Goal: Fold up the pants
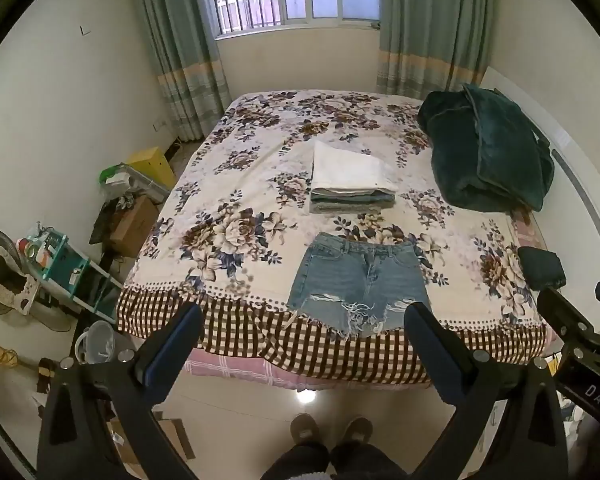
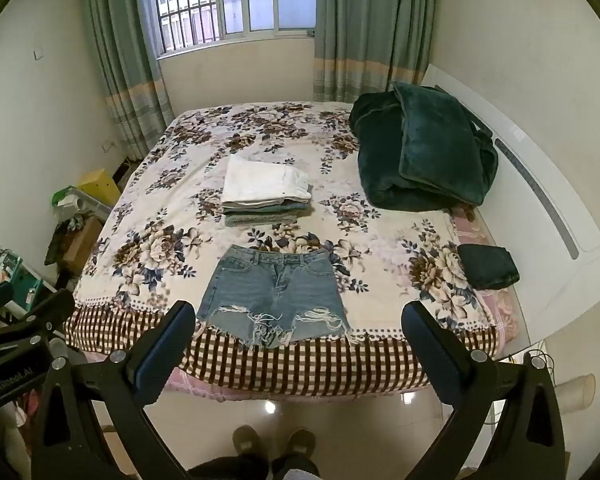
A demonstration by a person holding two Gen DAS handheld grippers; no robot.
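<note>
Light blue ripped denim shorts (image 1: pixel 360 284) lie flat on the floral bed sheet (image 1: pixel 240 184) near the front edge, waistband away from me, frayed hems toward me. They also show in the right wrist view (image 2: pixel 274 292). My left gripper (image 1: pixel 304 316) is open and empty, held above the floor in front of the bed, short of the shorts. My right gripper (image 2: pixel 298 316) is open and empty, also held back from the bed edge. Each gripper shows at the edge of the other's view.
A stack of folded clothes (image 1: pixel 350 182) with a white piece on top lies behind the shorts. A dark green blanket (image 1: pixel 484 152) is bunched at the right, a small dark folded item (image 1: pixel 540 268) nearer. Clutter and shelves (image 1: pixel 72 268) stand left of the bed. My feet (image 1: pixel 332 436) are below.
</note>
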